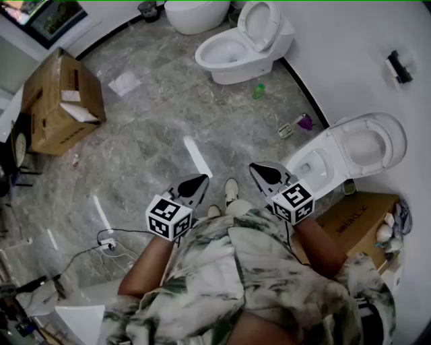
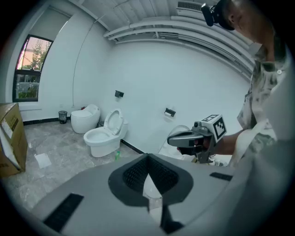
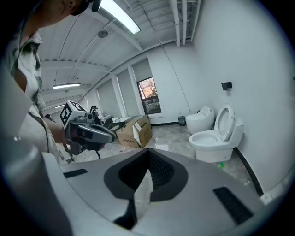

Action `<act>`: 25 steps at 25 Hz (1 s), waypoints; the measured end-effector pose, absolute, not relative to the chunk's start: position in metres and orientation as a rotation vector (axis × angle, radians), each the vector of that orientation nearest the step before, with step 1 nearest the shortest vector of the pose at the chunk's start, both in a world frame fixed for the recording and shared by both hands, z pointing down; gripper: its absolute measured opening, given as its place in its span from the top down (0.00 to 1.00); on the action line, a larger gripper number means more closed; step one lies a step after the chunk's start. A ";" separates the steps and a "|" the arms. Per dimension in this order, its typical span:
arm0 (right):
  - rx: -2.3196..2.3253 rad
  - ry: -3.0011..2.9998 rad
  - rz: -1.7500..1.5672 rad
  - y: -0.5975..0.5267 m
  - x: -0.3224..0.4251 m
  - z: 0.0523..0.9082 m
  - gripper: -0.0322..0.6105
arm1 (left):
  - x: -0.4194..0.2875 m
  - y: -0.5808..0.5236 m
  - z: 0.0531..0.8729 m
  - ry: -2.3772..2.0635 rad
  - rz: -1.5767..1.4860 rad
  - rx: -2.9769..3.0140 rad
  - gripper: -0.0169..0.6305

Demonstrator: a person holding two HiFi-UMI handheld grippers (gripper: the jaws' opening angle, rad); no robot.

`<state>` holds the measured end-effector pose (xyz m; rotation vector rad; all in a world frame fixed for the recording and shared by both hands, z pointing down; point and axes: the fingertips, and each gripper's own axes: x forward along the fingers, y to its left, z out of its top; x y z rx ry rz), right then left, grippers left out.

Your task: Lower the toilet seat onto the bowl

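Observation:
The nearest toilet stands at the right wall in the head view, its bowl (image 1: pixel 315 167) uncovered and its seat and lid (image 1: pixel 367 143) tilted up against the wall. My right gripper (image 1: pixel 264 173) hovers just left of the bowl's front rim, jaws shut and empty, apart from the toilet. My left gripper (image 1: pixel 193 184) hangs further left over the floor, also shut with nothing in it. In the left gripper view the shut jaw tips (image 2: pixel 147 159) point toward the right gripper (image 2: pixel 183 138). The right gripper view shows its own closed tips (image 3: pixel 148 154) and the left gripper (image 3: pixel 97 133).
A second toilet (image 1: pixel 236 55) with raised lid and a round white one (image 1: pixel 196 15) stand farther along the wall. A green bottle (image 1: pixel 258 91) and purple item (image 1: pixel 305 122) lie near the baseboard. Cardboard boxes sit at left (image 1: pixel 60 101) and right (image 1: pixel 357 214). Cables (image 1: pixel 108 244) trail behind.

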<state>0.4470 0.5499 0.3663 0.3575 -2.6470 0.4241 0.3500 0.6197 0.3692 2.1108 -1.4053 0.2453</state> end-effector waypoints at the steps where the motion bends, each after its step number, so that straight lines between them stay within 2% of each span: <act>1: 0.350 -2.649 0.417 0.541 0.448 0.364 0.92 | 0.351 0.610 0.367 -1.409 0.249 2.113 0.94; 12: 0.331 -2.691 0.361 0.425 0.440 0.369 0.92 | 0.351 0.495 0.359 -1.440 0.276 2.114 0.94; 16: 0.402 -2.706 0.402 0.389 0.436 0.371 0.67 | 0.344 0.470 0.363 -1.416 0.282 2.121 0.94; 20: 0.466 -2.693 0.382 0.355 0.418 0.376 0.71 | 0.321 0.443 0.366 -1.407 0.277 2.138 0.94; 25: 0.547 -2.657 0.361 0.312 0.379 0.378 0.72 | 0.264 0.400 0.374 -1.378 0.249 2.156 0.94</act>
